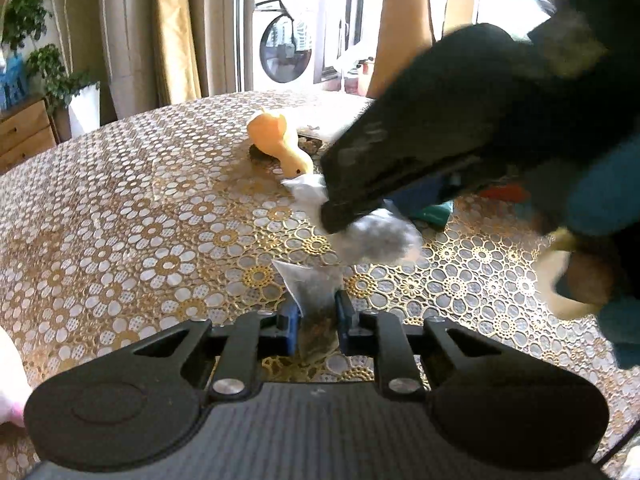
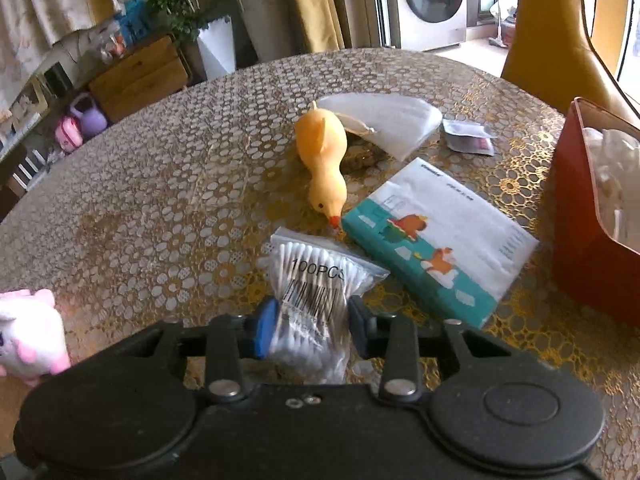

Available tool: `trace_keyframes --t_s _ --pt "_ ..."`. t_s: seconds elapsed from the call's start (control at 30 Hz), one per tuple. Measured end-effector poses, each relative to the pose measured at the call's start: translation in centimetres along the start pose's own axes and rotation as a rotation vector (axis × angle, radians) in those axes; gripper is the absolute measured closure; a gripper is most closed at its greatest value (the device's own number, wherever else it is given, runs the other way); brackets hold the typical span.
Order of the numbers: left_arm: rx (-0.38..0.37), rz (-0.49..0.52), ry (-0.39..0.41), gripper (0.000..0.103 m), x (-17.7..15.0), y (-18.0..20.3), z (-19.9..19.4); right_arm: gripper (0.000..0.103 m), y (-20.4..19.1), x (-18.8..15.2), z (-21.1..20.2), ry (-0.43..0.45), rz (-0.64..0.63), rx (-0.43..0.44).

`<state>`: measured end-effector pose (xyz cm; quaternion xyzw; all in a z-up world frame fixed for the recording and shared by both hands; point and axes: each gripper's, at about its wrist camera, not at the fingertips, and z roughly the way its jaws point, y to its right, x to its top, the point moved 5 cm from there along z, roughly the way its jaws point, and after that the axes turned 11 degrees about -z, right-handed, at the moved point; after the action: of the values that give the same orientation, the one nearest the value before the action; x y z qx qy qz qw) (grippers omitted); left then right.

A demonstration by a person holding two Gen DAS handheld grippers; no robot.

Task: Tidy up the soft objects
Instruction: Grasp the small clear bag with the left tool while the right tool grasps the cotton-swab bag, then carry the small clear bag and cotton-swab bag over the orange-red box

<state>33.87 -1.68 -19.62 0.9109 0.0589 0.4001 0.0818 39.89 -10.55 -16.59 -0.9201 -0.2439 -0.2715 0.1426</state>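
Observation:
My right gripper [image 2: 310, 330] is shut on a clear bag of cotton swabs [image 2: 316, 284] marked 100PCS, held just above the table. In the left wrist view that gripper [image 1: 332, 204] comes in from the right with the bag [image 1: 376, 240] hanging from its tip. My left gripper [image 1: 316, 322] is shut on a small clear sachet [image 1: 316, 288] with brown contents. A yellow soft duck [image 2: 324, 160] lies mid-table, also in the left wrist view [image 1: 278, 140]. A tissue pack [image 2: 440, 236] lies right of the duck.
A red box [image 2: 580, 220] holding white items stands at the right edge. A white pouch [image 2: 384, 120] and a small packet [image 2: 468, 136] lie behind the duck. A pink and white plush [image 2: 28, 336] sits at the near left. A chair [image 2: 552, 36] stands beyond the table.

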Motion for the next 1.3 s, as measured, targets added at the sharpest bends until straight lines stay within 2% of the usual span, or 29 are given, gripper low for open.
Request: trace_keyframes --t_s 0.3,0.63,1.0,1.3 --pt "0.022 -0.061 -0.012 0.085 0.7 -0.7 -2.3 0.066 0.3 -1.3 -4.8 0.062 -0.010 0.006" --pt "-0.017 -0.077 0.018 0.085 2.8 0.6 -6.2 0.066 -0.3 -2.8 -11.8 0.170 -0.075 -0.012" --pt "-0.091 -0.037 0.060 0.085 6.3 5.4 -10.5 0.066 1.3 -4.3 -17.9 0.273 -0.076 -0.053" --pt "-0.140 0.077 0.071 0.085 8.1 11.8 -10.3 0.066 5.0 -5.8 -20.6 0.305 -0.034 -0.107"
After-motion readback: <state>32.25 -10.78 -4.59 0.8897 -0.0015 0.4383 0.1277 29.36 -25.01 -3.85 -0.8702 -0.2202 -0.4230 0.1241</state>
